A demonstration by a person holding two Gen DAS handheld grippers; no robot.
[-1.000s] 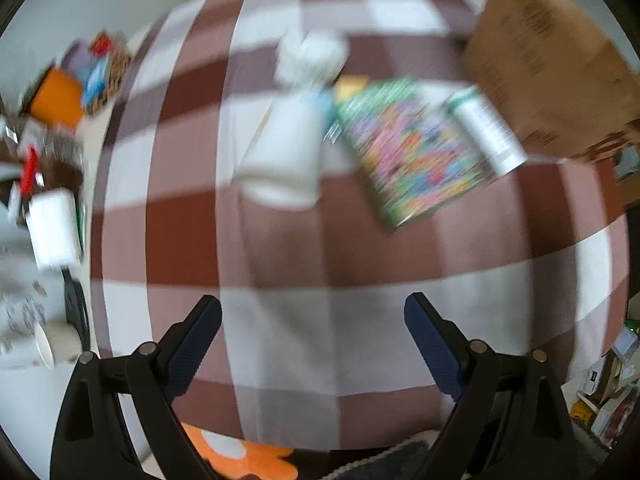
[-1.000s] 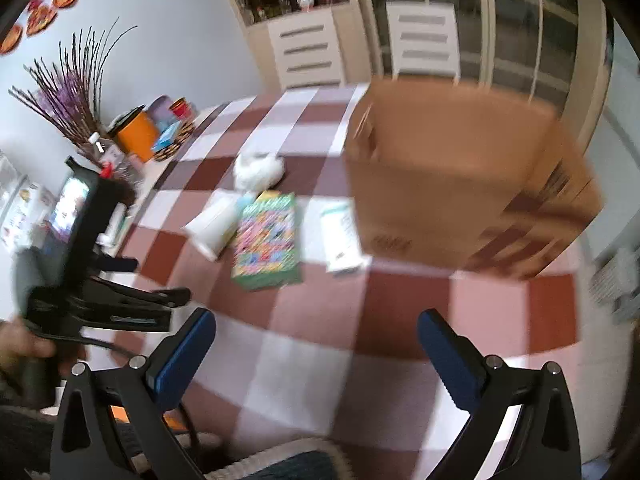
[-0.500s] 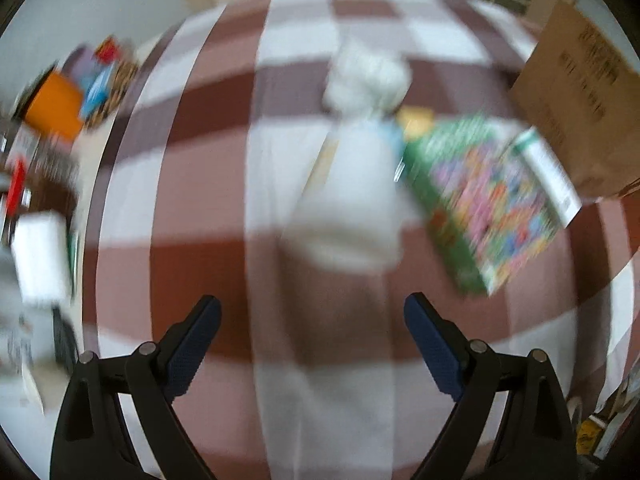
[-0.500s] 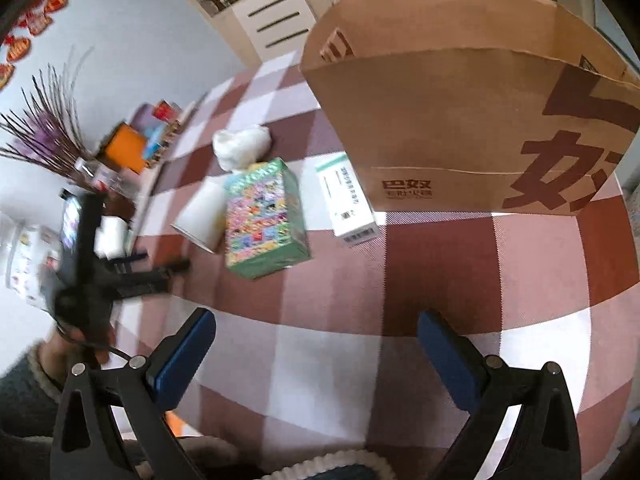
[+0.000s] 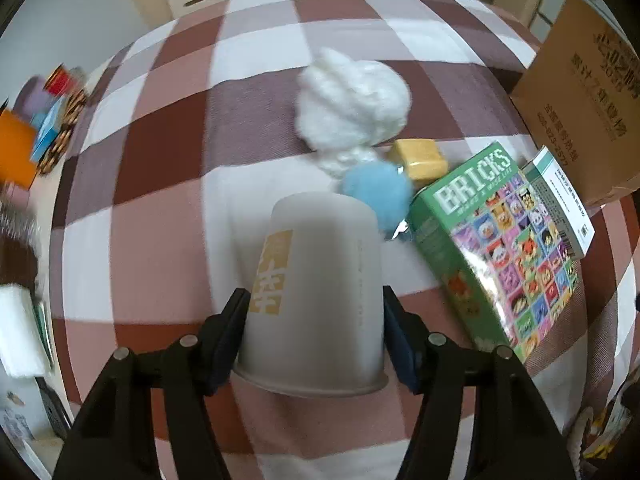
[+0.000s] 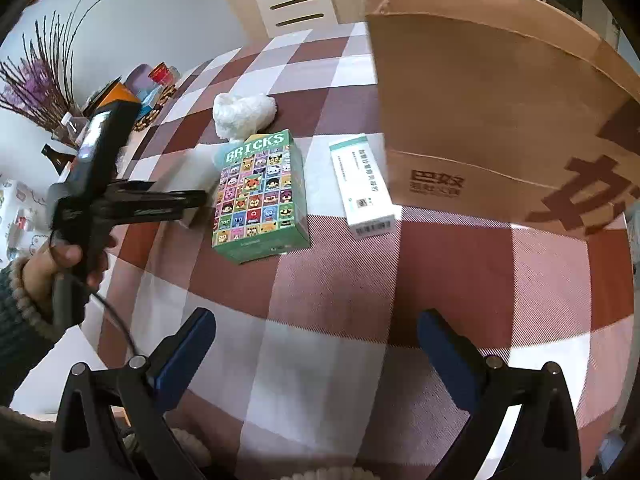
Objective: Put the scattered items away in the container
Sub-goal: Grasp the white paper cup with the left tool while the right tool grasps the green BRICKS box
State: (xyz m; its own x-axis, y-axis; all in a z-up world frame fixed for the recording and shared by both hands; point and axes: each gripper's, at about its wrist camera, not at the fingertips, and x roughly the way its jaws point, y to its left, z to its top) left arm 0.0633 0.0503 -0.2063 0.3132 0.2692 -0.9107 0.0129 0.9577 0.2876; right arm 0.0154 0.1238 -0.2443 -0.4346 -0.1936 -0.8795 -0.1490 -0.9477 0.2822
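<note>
Brown, pink and white checks cover the counter (image 6: pixel 332 264), with white drawers and glass doors along the top of both frames. At the lower centre of the left wrist view, the left gripper (image 5: pixel 314 322) has its jaws closing around a pale paper cup (image 5: pixel 316 296) that lies on its side, rim toward the camera and a tan label on its left flank; the dark blue pads sit against both flanks of the cup near its rim. Just beyond the cup lie a blue pompom (image 5: pixel 378 190), a small yellow block (image 5: pixel 420 156) and a white fluffy bundle (image 5: pixel 352 108), bunched close together in the upper centre. To the right of the cup a green box marked BRICKS (image 5: pixel 500 248) lies flat, and a slim white and green carton (image 5: pixel 562 200) rests just beside its far edge. A large brown paper bag (image 6: pixel 492 120), the container, stands upright at the right of the right wrist view, just beside the carton. In that view the right gripper (image 6: pixel 316 354) hangs over bare cloth at the bottom of the frame, jaws spread wide with nothing between them. A person's hand (image 6: pixel 60 264) at the left edge holds the left gripper's handle, a knit cuff and beads at the wrist. Dried purple twigs (image 6: pixel 36 80) and coloured tins crowd the upper left corner.
</note>
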